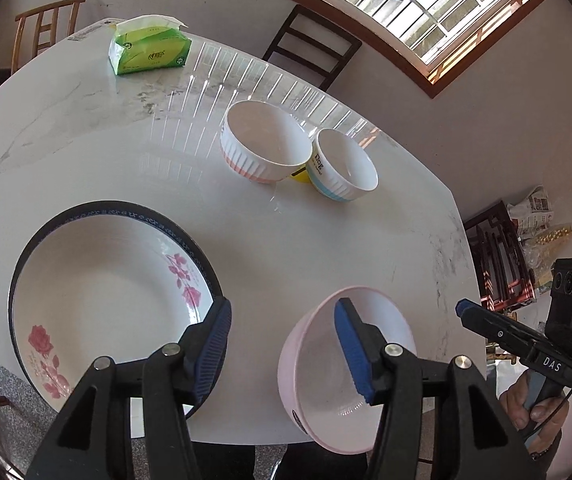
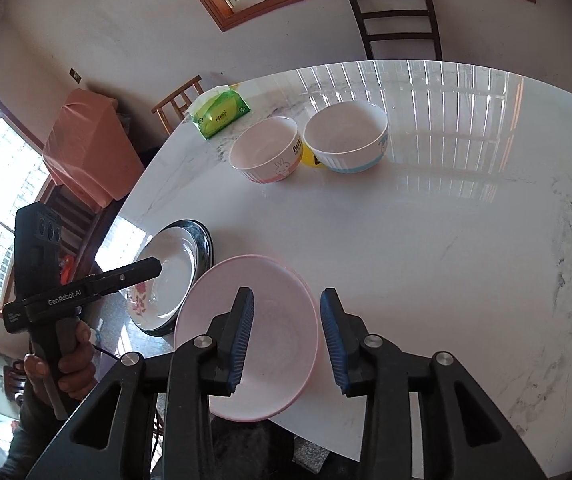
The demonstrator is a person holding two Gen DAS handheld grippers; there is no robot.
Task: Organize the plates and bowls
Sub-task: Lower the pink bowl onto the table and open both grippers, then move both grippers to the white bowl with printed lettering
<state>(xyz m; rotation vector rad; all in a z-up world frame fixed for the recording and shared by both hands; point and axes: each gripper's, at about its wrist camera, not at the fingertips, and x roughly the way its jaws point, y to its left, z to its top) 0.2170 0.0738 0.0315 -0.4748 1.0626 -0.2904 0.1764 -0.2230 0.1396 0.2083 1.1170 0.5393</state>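
Hovering above the near table edge, the left gripper stands wide and empty, between the rose-patterned plate on its left and pale pink bowl. Seen from the right wrist, the right gripper gapes narrowly astride that bowl's right rim, pads apparently clear, likely letting go.

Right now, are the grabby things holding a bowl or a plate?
Nothing is held. The left hand-held gripper is open above the flowered plate and pink bowl. The right hand-held gripper is open too, its pads clear of the bowl's rim.
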